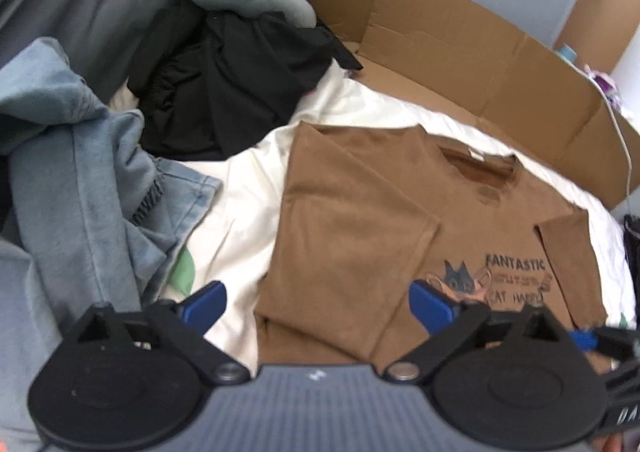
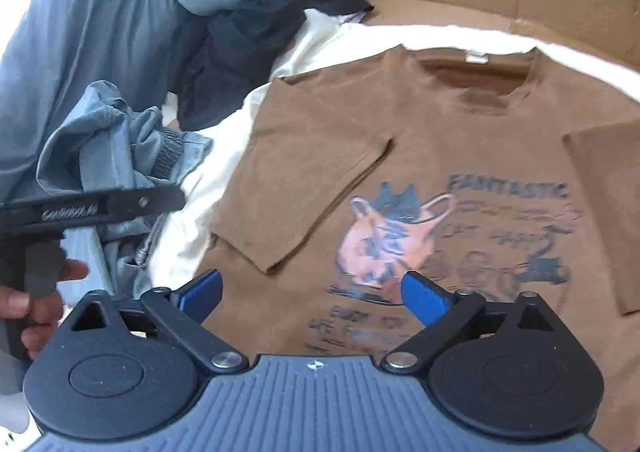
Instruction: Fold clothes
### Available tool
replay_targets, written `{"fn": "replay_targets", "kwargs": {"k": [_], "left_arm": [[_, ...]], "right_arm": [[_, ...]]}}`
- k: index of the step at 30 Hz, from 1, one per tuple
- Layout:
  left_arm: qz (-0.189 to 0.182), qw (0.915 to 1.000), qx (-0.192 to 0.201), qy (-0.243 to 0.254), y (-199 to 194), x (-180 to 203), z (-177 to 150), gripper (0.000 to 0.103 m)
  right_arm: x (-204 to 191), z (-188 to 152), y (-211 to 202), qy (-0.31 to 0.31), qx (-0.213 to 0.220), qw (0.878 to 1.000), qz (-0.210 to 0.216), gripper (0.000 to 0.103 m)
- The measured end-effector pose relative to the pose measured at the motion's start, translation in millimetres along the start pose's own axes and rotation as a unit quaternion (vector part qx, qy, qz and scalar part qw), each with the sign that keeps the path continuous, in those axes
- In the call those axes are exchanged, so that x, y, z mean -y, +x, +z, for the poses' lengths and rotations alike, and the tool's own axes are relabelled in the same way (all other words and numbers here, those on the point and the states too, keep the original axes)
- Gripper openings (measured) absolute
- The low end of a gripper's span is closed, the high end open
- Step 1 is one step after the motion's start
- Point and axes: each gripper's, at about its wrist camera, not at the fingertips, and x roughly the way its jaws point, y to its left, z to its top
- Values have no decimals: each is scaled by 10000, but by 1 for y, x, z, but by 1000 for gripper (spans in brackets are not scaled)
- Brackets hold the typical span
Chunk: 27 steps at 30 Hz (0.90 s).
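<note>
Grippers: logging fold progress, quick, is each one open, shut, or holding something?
Left gripper: open, empty, above the brown T-shirt.
Right gripper: open, empty, above the same shirt's print.

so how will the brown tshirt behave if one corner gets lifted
The brown t-shirt is probably floppy: its sleeve is folded flat. It's likely light, thin fabric. Lifted by one corner, it may well drape and undo that fold, dragging on the white sheet.
</note>
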Motion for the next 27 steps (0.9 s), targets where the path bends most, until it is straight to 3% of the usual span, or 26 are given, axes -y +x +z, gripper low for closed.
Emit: {"fn": "replay_targets", "kwargs": {"k": [9,20,27], "left_arm": [[-42,9997,-14,252,-40,28,-15,99],[76,9985,309,435,-146,40,4,101],[123,9990,170,402,-194,46,15,102]], "right_arm": [[12,-1,-61,34,451,9983,-359,103],[2,-10,-195,164,960,9931,-656,103],[-3,-14,-264,280,1305,9874,-853,103]]}}
